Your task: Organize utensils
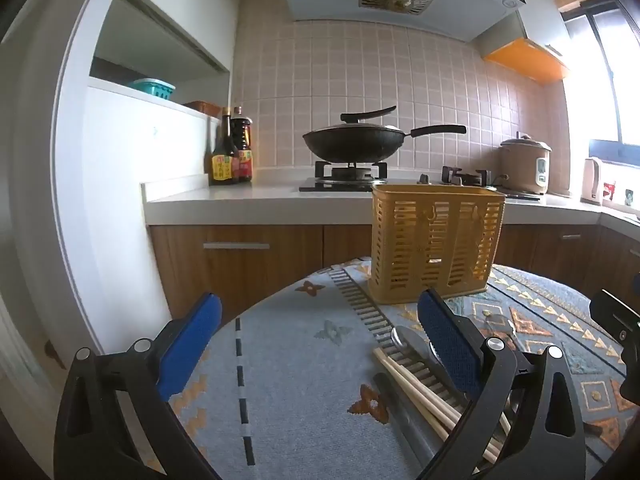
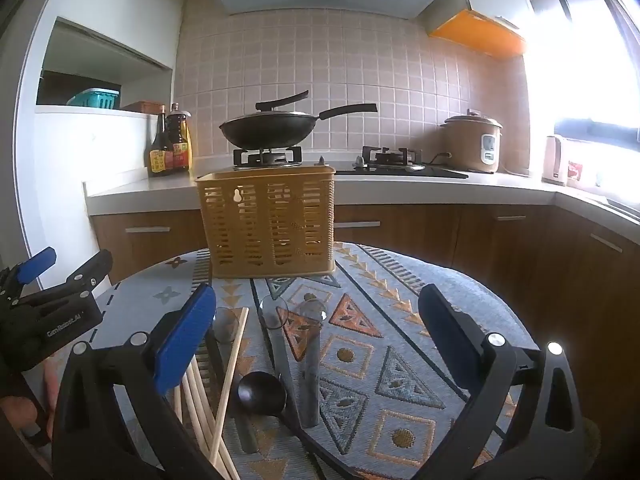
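Patterned round table (image 2: pixel 460 300): yellow basket (image 2: pixel 272 224), chopsticks (image 2: pixel 230 372), spoons (image 2: pixel 260 392).

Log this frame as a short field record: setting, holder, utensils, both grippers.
setting: kitchen, patterned tablecloth
holder: yellow slotted basket, upright at the table's far side
utensils: wooden chopsticks, black spoon, clear-headed spoons, all lying on the cloth
left gripper: open, holding nothing
right gripper: open, holding nothing
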The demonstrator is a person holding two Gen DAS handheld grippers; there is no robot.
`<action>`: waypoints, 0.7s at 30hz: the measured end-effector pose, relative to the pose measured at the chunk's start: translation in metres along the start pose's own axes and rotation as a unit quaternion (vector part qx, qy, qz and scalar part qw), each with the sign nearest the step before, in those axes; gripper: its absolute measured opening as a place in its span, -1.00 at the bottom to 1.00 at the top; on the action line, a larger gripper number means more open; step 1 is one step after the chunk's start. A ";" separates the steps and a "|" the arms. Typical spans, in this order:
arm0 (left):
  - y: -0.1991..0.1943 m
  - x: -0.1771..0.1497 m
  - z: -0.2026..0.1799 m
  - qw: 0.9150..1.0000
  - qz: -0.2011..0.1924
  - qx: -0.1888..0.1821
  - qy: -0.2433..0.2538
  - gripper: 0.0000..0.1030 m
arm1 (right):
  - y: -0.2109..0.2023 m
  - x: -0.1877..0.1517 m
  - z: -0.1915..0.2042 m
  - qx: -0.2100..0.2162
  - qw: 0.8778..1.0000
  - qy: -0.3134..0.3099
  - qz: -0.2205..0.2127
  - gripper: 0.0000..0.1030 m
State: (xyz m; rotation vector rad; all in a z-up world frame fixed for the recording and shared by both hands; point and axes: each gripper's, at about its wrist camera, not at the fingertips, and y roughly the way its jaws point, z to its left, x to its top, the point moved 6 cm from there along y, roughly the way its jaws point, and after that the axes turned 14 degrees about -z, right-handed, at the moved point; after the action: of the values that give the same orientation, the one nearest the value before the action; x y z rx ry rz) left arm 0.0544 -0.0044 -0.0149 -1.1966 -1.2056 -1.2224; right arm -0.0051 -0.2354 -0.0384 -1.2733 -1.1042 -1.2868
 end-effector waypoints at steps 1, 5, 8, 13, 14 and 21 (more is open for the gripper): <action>0.000 0.000 0.000 1.000 0.000 0.000 0.000 0.85 | 0.000 0.000 0.000 0.000 1.000 0.000 0.000 0.87; 0.003 0.000 0.000 1.000 0.002 -0.001 -0.001 0.86 | 0.000 0.000 0.000 0.001 1.000 0.000 0.000 0.87; 0.003 0.000 0.000 1.000 0.003 0.000 -0.001 0.85 | 0.000 0.000 0.001 0.002 1.000 -0.001 0.001 0.87; 0.003 -0.004 0.000 1.000 0.005 0.000 -0.002 0.85 | 0.000 -0.001 0.001 0.003 1.000 0.000 0.001 0.88; 0.003 -0.004 0.000 1.000 0.004 0.000 -0.002 0.86 | 0.000 -0.001 0.001 0.003 1.000 0.000 0.001 0.87; 0.004 -0.004 0.000 1.000 0.005 0.000 -0.003 0.85 | 0.001 -0.002 0.001 0.004 1.000 -0.001 0.003 0.87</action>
State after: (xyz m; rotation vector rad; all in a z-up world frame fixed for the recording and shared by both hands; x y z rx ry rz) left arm 0.0579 -0.0046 -0.0188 -1.2056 -1.2014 -1.2127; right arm -0.0038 -0.2348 -0.0404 -1.2710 -1.1058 -1.2764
